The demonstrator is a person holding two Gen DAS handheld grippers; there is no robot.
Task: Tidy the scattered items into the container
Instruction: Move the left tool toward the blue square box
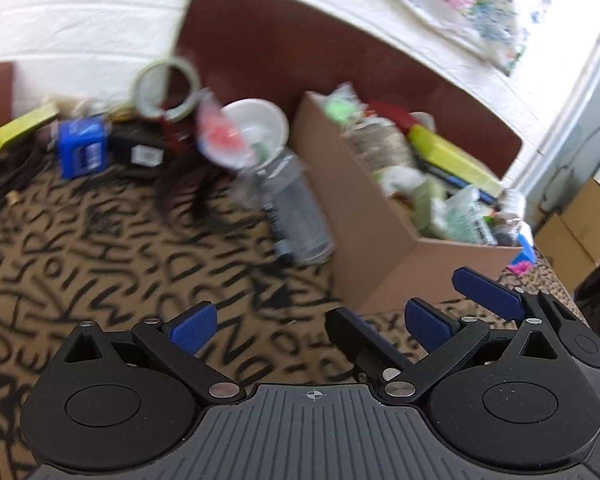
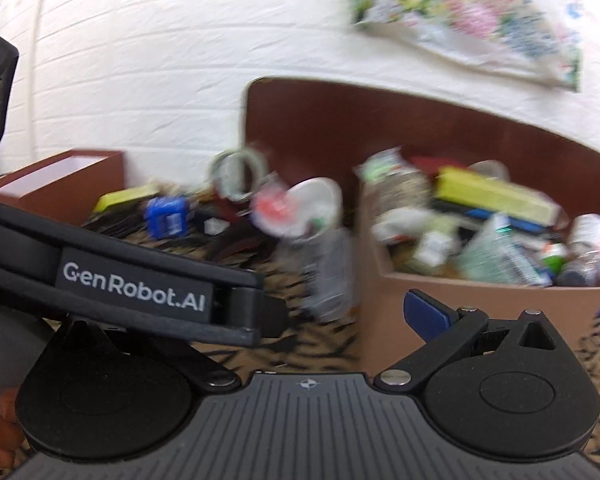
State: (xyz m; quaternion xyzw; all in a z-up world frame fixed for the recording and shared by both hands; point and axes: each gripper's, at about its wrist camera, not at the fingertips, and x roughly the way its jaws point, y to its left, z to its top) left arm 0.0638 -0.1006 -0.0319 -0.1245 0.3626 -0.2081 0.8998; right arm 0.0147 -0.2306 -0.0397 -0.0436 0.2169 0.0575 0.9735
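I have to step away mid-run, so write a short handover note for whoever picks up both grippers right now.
Left gripper: open, empty, low over the patterned cloth.
Right gripper: open, empty, just right of the left one.
Cardboard box: already heaped with items.
Left to do: grey bottle lying beside the box, white cup, tape roll, blue box, black box, yellow pack.
Views are blurred; check small items.

A home room (likely): white brick wall (image 2: 140,60), floral hanging (image 2: 480,20), patterned tablecloth (image 1: 140,260).
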